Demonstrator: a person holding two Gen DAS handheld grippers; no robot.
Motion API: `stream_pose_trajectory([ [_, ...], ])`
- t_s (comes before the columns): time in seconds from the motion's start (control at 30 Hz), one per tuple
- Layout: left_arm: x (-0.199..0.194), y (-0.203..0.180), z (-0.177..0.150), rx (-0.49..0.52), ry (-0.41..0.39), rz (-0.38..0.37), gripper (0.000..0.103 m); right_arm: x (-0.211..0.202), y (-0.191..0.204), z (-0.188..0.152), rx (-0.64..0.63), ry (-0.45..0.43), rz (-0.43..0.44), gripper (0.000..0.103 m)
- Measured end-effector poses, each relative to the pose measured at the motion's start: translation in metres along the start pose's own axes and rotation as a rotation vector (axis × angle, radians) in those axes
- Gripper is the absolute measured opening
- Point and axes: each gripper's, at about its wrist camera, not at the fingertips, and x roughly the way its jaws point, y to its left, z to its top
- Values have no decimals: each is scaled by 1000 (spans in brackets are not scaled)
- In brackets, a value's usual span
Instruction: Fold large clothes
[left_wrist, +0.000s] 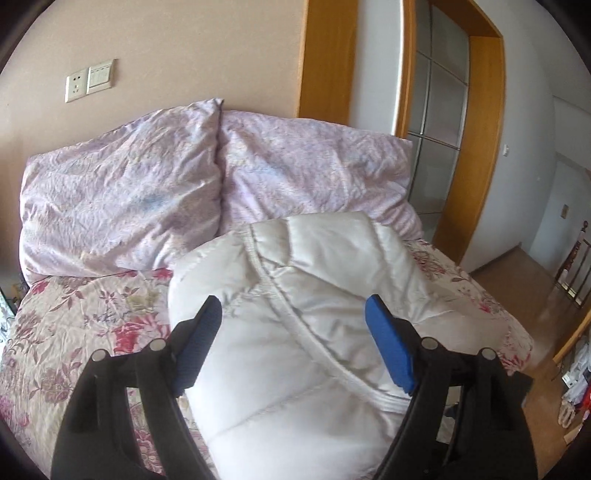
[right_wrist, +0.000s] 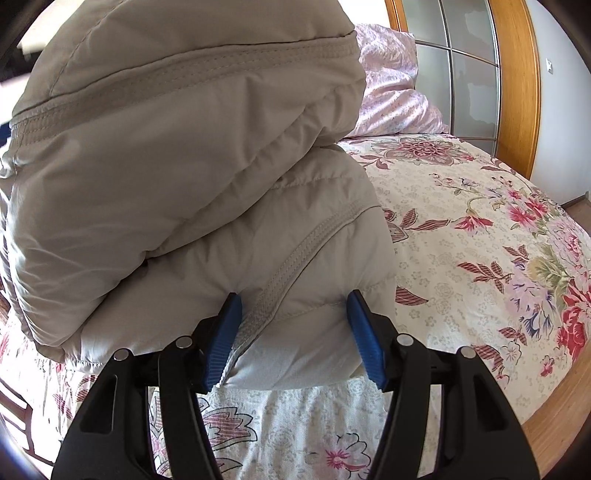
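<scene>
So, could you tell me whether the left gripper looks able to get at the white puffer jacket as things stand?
Probably yes: the left gripper is open, with the folded white puffer jacket bulging between its blue pads and nothing in the way.

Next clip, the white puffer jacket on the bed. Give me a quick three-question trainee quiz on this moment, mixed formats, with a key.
1. True or false: the white puffer jacket lies spread flat on the floral bedspread.
2. Multiple choice: the right gripper has its jaws A) shut with nothing between them, B) spread, with a bulge of the jacket's edge between the blue pads, C) around a pillow.
3. Fill in: in the left wrist view, behind the jacket, two lilac ______ lean against the wall, and the left gripper is open above the jacket.

Key: 1 false, it is bundled into thick folded layers. 2 B. 3 pillows.
</scene>
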Motion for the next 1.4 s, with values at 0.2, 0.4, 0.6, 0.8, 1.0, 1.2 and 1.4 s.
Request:
stream_pose_trajectory([
  [0.2, 31, 26, -13, -28, 65, 57, 80, -1, 0, -1, -3, 0, -1, 61],
  [0.4, 54, 22, -23, -17, 88, 39, 79, 0, -1, -1, -6, -3, -2, 62],
  [0.6, 69, -1, -34, 54, 90, 28, 78, 1, -3, -1, -9, -8, -2, 62],
  [0.8, 85, -20, -43, 113, 91, 32, 79, 2, -4, -2, -17, -20, -7, 62],
  [1.0, 96, -32, -54, 157, 64, 43, 79, 2, -5, -1, -18, -20, -14, 62],
  [1.2, 99, -39, -63, 207, 37, 62, 79, 4, 0, -2, -36, -20, -39, 62],
  [1.4, 101, -36, -63, 208, 43, 48, 79, 4, 1, -1, -42, -17, -46, 62],
])
